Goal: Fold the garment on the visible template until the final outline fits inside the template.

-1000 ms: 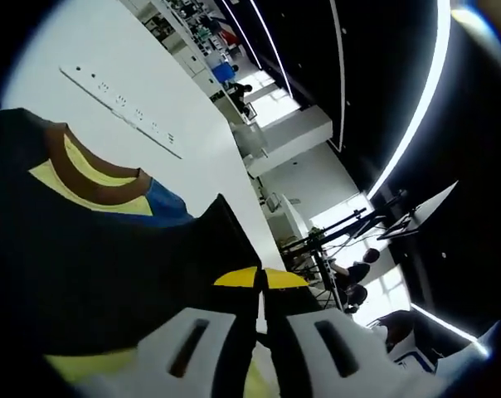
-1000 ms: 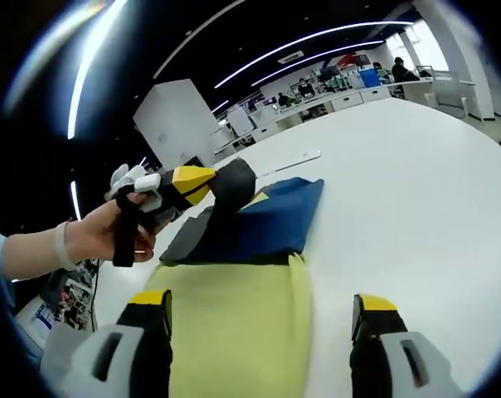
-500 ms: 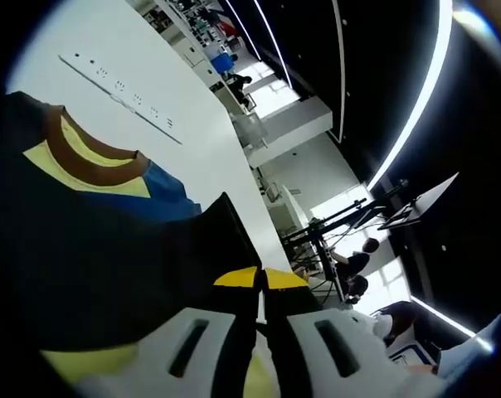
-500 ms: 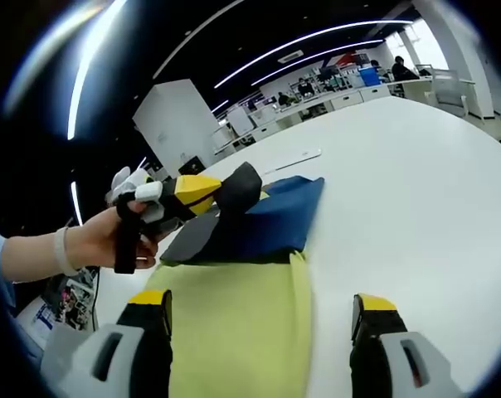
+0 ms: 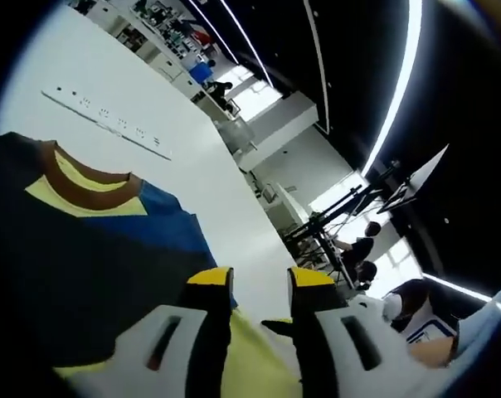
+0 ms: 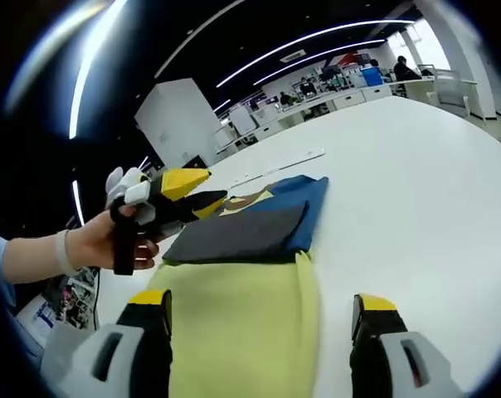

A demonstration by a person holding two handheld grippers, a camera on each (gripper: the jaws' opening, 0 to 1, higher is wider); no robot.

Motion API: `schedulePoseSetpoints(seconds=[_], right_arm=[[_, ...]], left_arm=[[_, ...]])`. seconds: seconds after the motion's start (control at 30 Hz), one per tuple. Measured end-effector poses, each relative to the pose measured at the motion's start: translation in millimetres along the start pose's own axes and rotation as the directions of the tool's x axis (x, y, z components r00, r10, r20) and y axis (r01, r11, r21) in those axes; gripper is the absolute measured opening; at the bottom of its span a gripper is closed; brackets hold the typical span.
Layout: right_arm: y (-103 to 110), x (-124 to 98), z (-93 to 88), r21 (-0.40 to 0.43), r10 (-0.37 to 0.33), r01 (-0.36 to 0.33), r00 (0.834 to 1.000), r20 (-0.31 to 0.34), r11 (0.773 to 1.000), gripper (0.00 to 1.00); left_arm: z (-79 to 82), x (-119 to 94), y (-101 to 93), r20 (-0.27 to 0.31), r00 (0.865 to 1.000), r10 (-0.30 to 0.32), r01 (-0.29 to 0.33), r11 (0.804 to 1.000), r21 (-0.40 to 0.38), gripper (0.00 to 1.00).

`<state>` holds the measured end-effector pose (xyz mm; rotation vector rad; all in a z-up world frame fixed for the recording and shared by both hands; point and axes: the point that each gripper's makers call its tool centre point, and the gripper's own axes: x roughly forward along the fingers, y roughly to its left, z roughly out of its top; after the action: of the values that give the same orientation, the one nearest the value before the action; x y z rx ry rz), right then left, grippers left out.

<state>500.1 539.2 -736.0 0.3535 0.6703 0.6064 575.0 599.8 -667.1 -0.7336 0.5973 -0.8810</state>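
Now left gripper [image 5: 260,282] open, right gripper [image 6: 261,311] open, folded garment [image 6: 242,232] flat, no legible writing.

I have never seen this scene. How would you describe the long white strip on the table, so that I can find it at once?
Start from the big white table and find the folded garment lying on it, dark grey, blue and yellow. Just beyond the garment's brown collar lies the strip, flat on the tabletop. It is narrow, white like the table, and carries a row of small dark marks, which nothing near it has.
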Motion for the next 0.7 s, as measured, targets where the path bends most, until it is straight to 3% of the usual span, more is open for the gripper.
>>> schedulePoseSetpoints(seconds=[0.13,0.3,0.5,0.7], right_arm=[[0.5,-1.0,0.1,-0.002,0.001,-0.001,1.000,0.003,1.000,0.90],[3.5,-0.8,1.5,-0.005,0.007,-0.007,1.000,0.009,1.000,0.91],[9.5,2.1,3.2,-0.016,0.016,-0.016,1.000,0.009,1.000,0.92],[15.1,4.2,5.0,-0.029,0.024,-0.024,1.000,0.006,0.999,0.92]], left_arm=[[-2.1,-8.7,0.3,0.005,1.000,0.007,-0.007,0.997,0.083,0.39],[-1.5,-19.6,4.2,-0.007,1.000,0.015,-0.013,0.972,0.234,0.52],[-4.4,-33.8,3.3,-0.009,1.000,0.018,-0.015,0.967,0.256,0.60],[-13.0,-56.9,16.0,-0.021,0.997,0.069,-0.060,0.959,0.278,0.70]])
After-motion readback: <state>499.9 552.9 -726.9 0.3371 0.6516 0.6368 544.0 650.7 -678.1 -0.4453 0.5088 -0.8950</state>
